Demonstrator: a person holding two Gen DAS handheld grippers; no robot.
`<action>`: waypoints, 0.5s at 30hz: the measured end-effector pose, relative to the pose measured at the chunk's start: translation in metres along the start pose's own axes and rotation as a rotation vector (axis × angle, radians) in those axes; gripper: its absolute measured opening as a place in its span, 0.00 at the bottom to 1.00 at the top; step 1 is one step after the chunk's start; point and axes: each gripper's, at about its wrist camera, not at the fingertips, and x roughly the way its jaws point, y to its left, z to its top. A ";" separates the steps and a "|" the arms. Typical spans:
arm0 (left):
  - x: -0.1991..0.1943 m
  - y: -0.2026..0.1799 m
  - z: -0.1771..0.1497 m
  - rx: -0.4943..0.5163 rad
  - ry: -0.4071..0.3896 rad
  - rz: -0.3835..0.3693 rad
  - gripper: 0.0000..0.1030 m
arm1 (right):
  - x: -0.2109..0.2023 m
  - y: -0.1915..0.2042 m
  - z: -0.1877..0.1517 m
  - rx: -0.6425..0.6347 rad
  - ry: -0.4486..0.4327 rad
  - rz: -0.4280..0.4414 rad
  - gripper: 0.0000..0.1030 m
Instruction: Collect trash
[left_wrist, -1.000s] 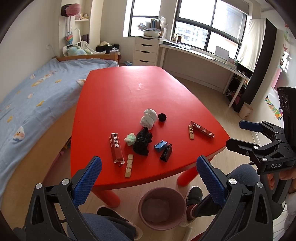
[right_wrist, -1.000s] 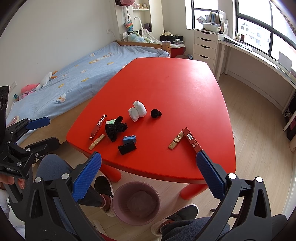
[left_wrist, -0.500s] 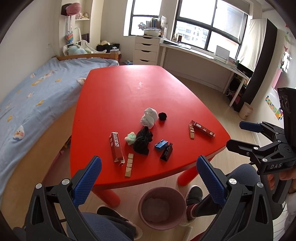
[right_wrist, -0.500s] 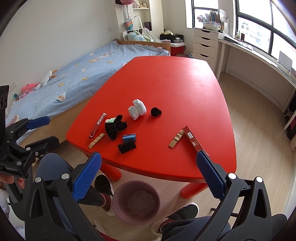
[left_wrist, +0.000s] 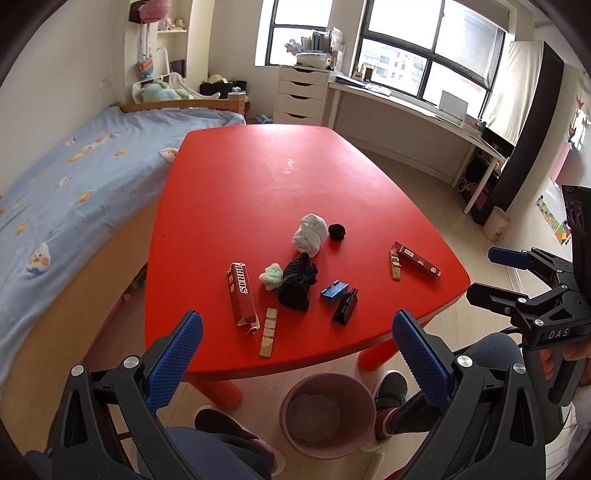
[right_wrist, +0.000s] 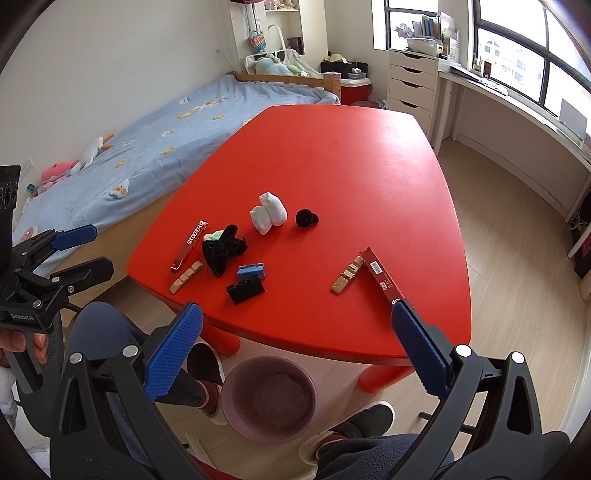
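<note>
Trash lies on the red table (left_wrist: 258, 184): a red snack box (left_wrist: 241, 292), a wafer strip (left_wrist: 268, 332), a green-white wad (left_wrist: 272, 276), a black crumpled wad (left_wrist: 297, 282), a blue box (left_wrist: 334, 288), a black box (left_wrist: 345, 306), a white wad (left_wrist: 310, 233), a small black ball (left_wrist: 337, 231), another wafer (left_wrist: 395, 264) and a long red box (left_wrist: 417, 259). A pink bin (left_wrist: 327, 410) stands on the floor below the table's near edge. My left gripper (left_wrist: 297, 358) is open and empty, above the bin. My right gripper (right_wrist: 295, 350) is open and empty too, near the long red box (right_wrist: 380, 275).
A bed with a blue cover (left_wrist: 55, 192) runs along the table's left side. A white desk (left_wrist: 406, 107) and drawers (left_wrist: 301, 96) stand by the windows. The person's knees and shoes (right_wrist: 207, 365) flank the bin (right_wrist: 269, 398).
Both grippers drifted very slightly; the scene shifts a little in view. Nothing on the table has moved and both grippers stay open.
</note>
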 end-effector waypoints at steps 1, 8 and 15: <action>0.002 0.002 0.001 -0.005 0.004 0.000 0.95 | 0.001 -0.002 0.001 0.000 0.004 -0.001 0.97; 0.022 0.019 0.013 -0.029 0.041 0.028 0.95 | 0.017 -0.020 0.013 -0.038 0.056 -0.019 0.97; 0.053 0.038 0.024 -0.074 0.125 0.038 0.95 | 0.042 -0.043 0.026 -0.074 0.123 -0.079 0.97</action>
